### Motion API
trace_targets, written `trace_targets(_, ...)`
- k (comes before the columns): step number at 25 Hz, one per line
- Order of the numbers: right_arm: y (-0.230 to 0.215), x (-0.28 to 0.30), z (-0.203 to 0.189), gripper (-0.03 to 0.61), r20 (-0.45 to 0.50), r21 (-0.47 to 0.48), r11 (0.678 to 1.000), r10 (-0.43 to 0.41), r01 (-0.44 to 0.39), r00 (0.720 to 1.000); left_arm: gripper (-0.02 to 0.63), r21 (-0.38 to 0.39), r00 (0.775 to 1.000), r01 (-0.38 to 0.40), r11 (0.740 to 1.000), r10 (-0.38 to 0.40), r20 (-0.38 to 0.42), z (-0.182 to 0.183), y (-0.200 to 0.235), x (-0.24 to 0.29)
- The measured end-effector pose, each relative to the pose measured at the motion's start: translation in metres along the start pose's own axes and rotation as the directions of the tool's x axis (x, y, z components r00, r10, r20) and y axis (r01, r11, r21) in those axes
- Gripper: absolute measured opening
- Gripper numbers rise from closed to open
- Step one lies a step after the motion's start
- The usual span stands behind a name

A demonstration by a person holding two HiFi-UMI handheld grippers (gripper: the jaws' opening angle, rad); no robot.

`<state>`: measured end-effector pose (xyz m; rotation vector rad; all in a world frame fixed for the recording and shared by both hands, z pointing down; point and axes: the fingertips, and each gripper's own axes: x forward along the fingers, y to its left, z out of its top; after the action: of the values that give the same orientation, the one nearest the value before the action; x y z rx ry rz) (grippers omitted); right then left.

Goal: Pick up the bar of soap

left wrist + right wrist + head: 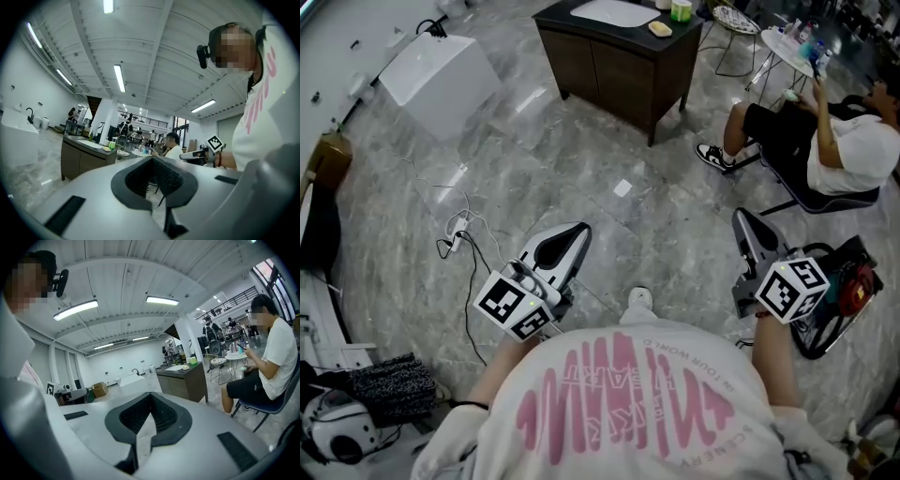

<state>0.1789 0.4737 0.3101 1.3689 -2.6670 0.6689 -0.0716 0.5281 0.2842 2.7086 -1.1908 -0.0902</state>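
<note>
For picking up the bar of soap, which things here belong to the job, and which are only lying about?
Belong to the job:
- bar of soap, on the dark cabinet
- left gripper and right gripper, both shut and empty

Only lying about:
- green cup
- white box
- floor cable
- black bag
- seated person

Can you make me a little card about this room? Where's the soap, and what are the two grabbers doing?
Soap: yellow bar of soap on top of the dark cabinet, across the floor ahead
Next to it: green cup
Left gripper: shut, nothing in it
Right gripper: shut, nothing in it
Soap picked up: not yet
Also here: seated person at the right
</note>
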Motion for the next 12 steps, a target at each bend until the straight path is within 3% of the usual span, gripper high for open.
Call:
trace_targets(6,-0.045,0.052,0.029,0.012,-0.008,-0.013,1.0,0.022,-0.022,1.0,0.009,-0.015,0.999,-0.042,0.999,0.042,0.015,0.007,0.044,0.05)
trace_targets(12,-0.08,0.077,0.028,0.012,-0.012,0.027,0.999,0.041,-0.041,0.999,0.009,-0.025,0.998,-0.062,0.998,0.061,-0.007,-0.005,0.062,0.08)
